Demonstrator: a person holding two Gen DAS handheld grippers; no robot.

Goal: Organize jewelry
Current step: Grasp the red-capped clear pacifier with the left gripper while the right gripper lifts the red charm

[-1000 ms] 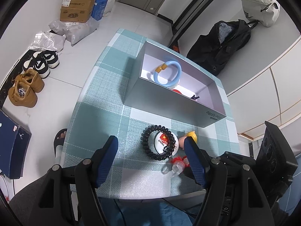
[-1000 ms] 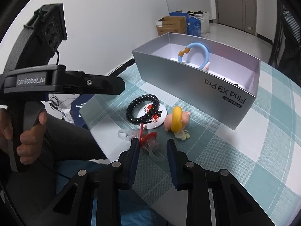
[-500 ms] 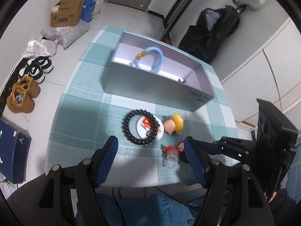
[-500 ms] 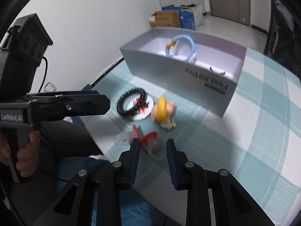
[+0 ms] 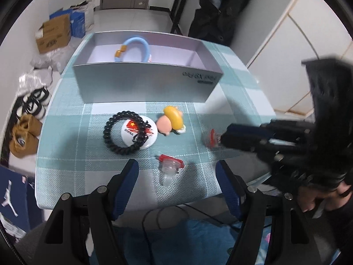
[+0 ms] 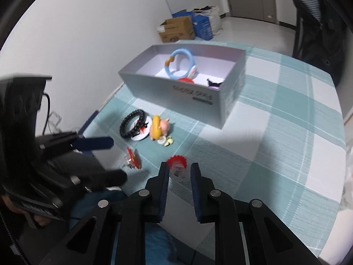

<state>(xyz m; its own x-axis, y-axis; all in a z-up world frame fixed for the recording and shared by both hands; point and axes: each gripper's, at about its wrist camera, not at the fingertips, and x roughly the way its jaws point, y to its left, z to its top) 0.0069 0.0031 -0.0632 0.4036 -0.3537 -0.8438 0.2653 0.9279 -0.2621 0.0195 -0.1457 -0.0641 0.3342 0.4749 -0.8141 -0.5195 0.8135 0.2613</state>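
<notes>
While the left gripper [image 5: 176,176] hangs wide apart over the worktop [image 5: 66,154], a clear ring with a red top [image 5: 168,165] lies between its fingers, untouched. Beyond lie a black bead bracelet [image 5: 122,132], a badge and a pig charm [image 5: 171,122] before the grey box [image 5: 143,84].

Seen from the right wrist, the right gripper [image 6: 178,173], its jaws just closing, stands narrow around a second red-topped ring [image 6: 176,165].
</notes>
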